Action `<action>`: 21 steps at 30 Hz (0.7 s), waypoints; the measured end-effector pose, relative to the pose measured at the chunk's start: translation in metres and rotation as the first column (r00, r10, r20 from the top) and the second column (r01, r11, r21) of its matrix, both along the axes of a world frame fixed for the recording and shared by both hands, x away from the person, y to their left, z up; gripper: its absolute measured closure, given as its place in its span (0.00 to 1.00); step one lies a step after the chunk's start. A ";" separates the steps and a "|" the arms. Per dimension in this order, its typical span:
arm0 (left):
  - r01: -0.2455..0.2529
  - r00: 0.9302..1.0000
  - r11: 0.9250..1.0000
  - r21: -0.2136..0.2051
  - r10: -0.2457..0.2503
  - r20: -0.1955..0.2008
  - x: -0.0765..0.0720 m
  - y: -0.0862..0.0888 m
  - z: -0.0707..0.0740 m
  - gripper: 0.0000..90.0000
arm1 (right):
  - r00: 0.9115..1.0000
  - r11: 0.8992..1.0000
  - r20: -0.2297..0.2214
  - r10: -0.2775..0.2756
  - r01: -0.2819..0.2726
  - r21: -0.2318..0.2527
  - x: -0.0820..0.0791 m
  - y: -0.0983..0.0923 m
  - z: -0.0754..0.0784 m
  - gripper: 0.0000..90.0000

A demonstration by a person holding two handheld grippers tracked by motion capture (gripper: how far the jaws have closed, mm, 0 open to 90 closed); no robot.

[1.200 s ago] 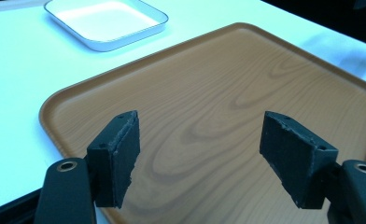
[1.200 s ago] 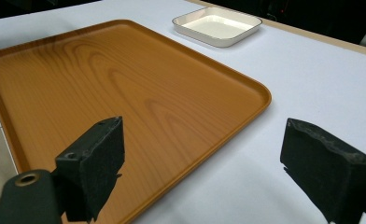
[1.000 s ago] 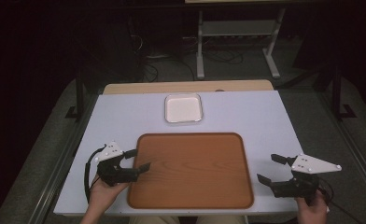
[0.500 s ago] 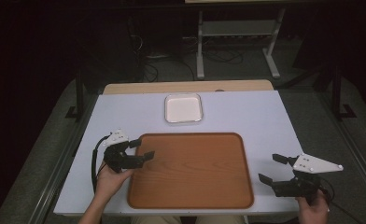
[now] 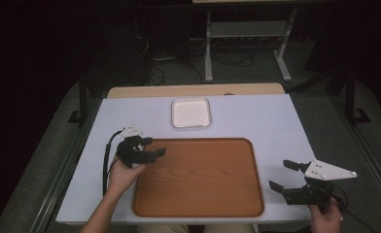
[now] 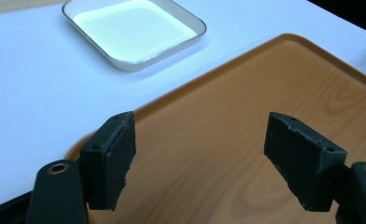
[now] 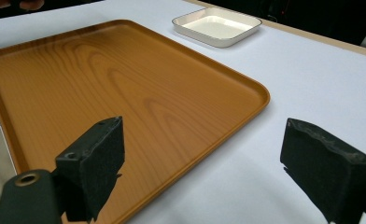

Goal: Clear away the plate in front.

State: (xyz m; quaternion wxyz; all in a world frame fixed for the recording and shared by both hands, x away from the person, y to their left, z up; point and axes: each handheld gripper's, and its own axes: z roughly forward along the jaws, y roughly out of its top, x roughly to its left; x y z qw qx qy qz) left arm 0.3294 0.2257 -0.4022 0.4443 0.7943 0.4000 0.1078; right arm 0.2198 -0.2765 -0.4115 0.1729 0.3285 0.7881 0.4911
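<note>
Rounded wood-grain tray point(image 5: 203, 179) fills the lower centre; left gripper point(image 5: 155, 148) over its corner, right gripper point(image 5: 280, 175) beside it (both jaws apart); glossy white square dish point(image 5: 191, 112) above.

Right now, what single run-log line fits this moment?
left gripper: open, over wooden tray corner | right gripper: open, beside tray | white square dish: empty

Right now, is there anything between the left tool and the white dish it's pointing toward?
Nothing visible blocks it. The left tool hangs open over the near-left corner of the wooden tray, and between it and the white dish lie the tray's rim and bare table.
</note>
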 end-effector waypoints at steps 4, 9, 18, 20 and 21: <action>0.002 1.000 1.000 0.009 -0.002 -0.006 0.010 -0.006 0.003 0.28 | 1.000 1.000 0.001 0.002 -0.002 -0.001 0.000 0.000 0.000 0.14; -0.001 1.000 1.000 0.011 0.001 -0.020 0.023 -0.010 0.004 0.28 | 1.000 1.000 0.000 0.000 0.000 0.000 0.000 0.000 0.000 0.14; -0.009 0.999 1.000 0.021 0.010 -0.047 0.042 -0.015 0.001 0.28 | 1.000 1.000 0.003 0.004 -0.004 0.000 0.000 0.000 0.000 0.14; -0.011 0.999 1.000 0.019 0.012 -0.050 0.046 -0.016 0.000 0.28 | 1.000 1.000 0.003 0.004 -0.004 0.001 0.000 0.000 0.000 0.14; -0.012 0.999 1.000 0.019 0.013 -0.051 0.048 -0.017 0.000 0.28 | 1.000 1.000 0.003 0.005 -0.005 0.001 0.000 0.000 0.000 0.14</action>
